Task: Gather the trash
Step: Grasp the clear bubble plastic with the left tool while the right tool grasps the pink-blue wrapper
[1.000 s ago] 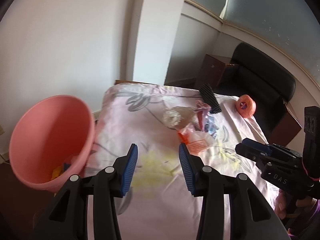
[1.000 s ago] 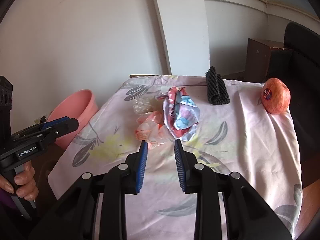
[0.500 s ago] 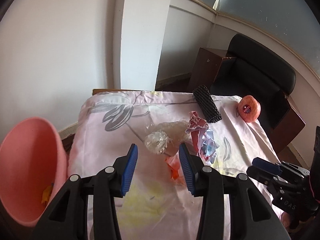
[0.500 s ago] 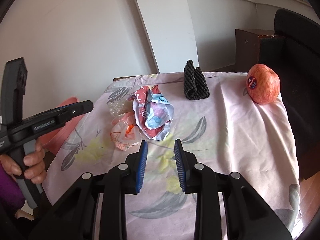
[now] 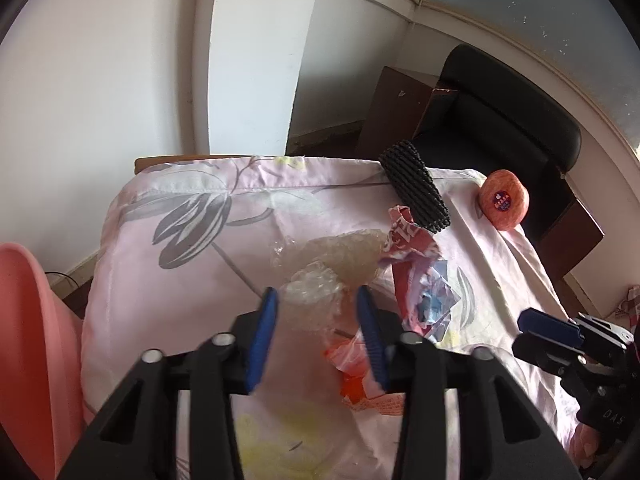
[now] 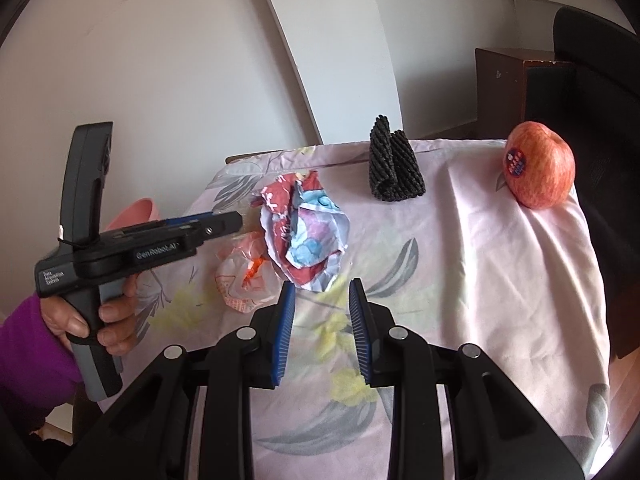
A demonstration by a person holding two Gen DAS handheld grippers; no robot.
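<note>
Left gripper [image 5: 316, 300]: jaws spread apart, nothing held. They hover low over the worktop, with a crumpled clear plastic wrapper [image 5: 320, 276] showing between the blue pads; contact cannot be told.

Right gripper [image 6: 322, 292]: jaws parted, nothing held, above the floral cloth [image 6: 480, 264] that covers the worktop. A crumpled red, white and blue paper wrapper [image 6: 308, 236] lies just ahead of its tips.

Trash lies clustered mid-cloth: the clear plastic at the left, the paper wrapper to its right, and an orange-and-white plastic bag [image 6: 244, 276] on the near side of both, touching the paper wrapper.

A black foam mesh sleeve [image 6: 392, 172] sits near the far edge of the cloth. An apple with a sticker [image 6: 538, 166] sits at the far right corner, well apart from the trash.

A pink bin [image 5: 24, 352] stands off the left side of the worktop.
</note>
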